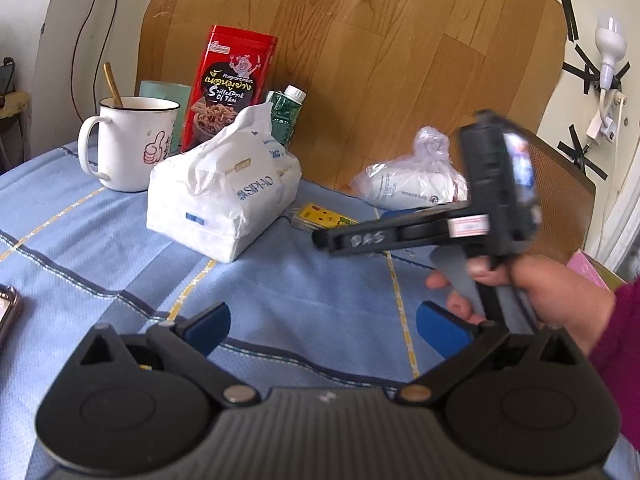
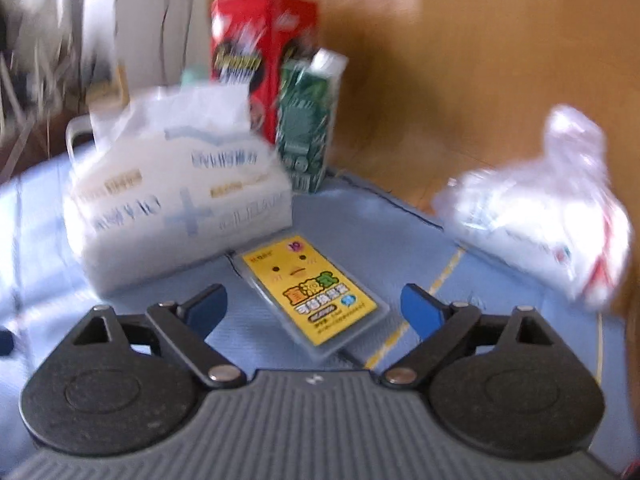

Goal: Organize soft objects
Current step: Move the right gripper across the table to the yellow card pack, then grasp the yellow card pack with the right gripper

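Tissue pack (image 2: 176, 200) lies ahead-left of our right tool (image 2: 314, 308), long axis crosswise; the knotted plastic bag (image 2: 540, 216) sits ahead-right. Both rest on the blue-clothed surface (image 1: 280, 280). Right tool is released, empty, nearer than the left tool (image 1: 322, 326), also released.

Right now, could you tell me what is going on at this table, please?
A person holds a two-finger gripper in each hand over a table with a blue cloth. Both the left gripper and the right gripper are open and hold nothing. The right one points toward a yellow card pack, between a white tissue pack and a knotted plastic bag. A white mug, a red snack bag and a green carton stand behind.
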Tool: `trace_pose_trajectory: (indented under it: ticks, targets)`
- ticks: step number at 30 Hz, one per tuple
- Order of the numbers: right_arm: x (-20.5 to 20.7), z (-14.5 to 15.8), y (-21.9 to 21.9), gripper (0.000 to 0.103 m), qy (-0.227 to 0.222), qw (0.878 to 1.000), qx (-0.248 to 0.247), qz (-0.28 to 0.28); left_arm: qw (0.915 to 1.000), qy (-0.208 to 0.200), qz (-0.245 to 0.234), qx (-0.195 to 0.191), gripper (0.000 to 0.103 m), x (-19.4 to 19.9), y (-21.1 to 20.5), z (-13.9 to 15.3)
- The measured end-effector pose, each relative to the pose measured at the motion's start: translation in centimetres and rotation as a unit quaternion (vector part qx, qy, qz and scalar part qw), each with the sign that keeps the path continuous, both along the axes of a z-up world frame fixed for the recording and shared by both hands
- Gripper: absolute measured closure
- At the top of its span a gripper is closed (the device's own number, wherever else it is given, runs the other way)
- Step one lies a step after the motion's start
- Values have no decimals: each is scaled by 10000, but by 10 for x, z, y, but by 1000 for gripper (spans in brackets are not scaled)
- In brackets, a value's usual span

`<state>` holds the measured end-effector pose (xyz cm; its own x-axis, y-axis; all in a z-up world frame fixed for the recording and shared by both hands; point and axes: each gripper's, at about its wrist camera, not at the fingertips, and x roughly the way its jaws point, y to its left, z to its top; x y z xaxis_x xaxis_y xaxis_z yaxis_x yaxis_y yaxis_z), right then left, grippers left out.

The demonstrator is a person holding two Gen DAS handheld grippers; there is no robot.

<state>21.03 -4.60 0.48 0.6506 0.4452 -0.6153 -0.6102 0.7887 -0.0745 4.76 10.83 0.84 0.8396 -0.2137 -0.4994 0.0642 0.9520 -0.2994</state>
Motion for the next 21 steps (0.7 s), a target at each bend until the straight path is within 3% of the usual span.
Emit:
trace_pose_trajectory:
  ticks: [2, 3, 6, 13, 21]
  targets:
    - [10, -2, 2, 12, 211, 9997, -6, 106, 10000, -1, 20, -24, 0, 0, 1, 0]
    - [15, -1, -1, 24, 378, 9992, 102, 127, 10000, -5, 23, -36, 0, 0, 1, 0]
    - [13, 0, -5, 30, 450, 9988, 186, 100, 10000, 6, 19, -64, 0, 0, 2, -1]
    - [-24, -3, -30, 36, 271, 9990, 312, -161, 9999, -6, 31, -95, 0, -1, 2, 0]
    - [-107, -2, -74, 37, 76, 9992, 204, -327, 9999, 55, 55, -89, 0, 0, 2, 0]
